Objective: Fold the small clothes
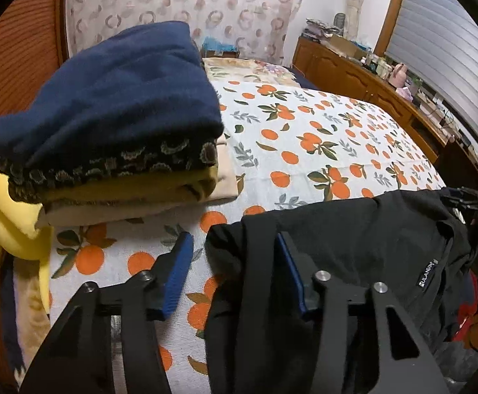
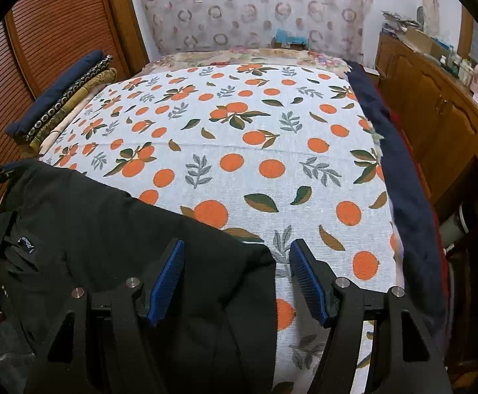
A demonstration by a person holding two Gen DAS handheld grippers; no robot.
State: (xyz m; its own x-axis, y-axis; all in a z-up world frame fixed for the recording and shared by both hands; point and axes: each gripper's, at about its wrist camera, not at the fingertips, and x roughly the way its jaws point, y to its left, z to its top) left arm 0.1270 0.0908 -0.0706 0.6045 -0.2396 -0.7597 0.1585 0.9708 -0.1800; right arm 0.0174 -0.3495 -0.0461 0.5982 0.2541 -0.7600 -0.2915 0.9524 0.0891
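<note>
The left gripper (image 1: 235, 275) has its blue-padded fingers (image 1: 178, 269) spread apart, straddling the left edge of a black garment (image 1: 353, 239) lying at the near edge of the bed (image 1: 321, 138). The right gripper (image 2: 237, 275) is also spread wide, its left finger over the garment's right edge and its right finger over bare orange-print bedspread (image 2: 255, 131). Ahead of both, the bedspread stretches flat toward the headboard end. The garment is dark, rumpled, with a small white-lettered label near its neckline. A stack of folded clothes (image 1: 107, 124), navy on top, sits at the bed's left side beside a yellow plush toy (image 1: 9, 223).
</note>
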